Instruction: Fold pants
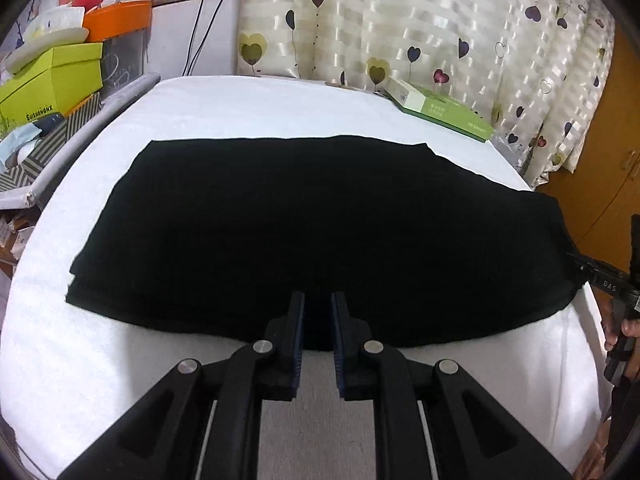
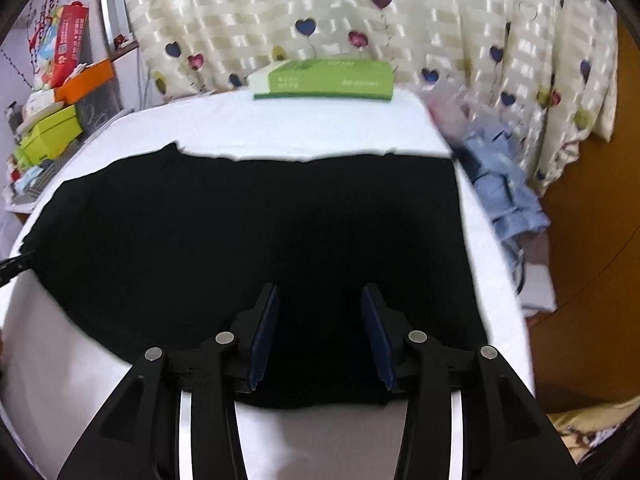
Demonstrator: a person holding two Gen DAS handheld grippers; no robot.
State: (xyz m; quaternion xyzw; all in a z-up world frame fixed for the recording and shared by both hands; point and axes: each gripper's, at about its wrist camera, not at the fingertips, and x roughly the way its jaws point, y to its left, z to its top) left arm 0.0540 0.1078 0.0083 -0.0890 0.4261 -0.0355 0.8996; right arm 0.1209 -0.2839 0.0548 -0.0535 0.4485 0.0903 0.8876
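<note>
Two claws (image 1: 318, 300) (image 2: 320, 296), left narrowly parted, right wide, empty above black pants (image 1: 312, 232) on white table (image 1: 248, 108).

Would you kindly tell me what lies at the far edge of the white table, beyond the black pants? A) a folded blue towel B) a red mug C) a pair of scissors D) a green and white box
D: a green and white box lies flat at the far edge of the white table, just in front of the heart-patterned curtain and beyond the black pants.
</note>
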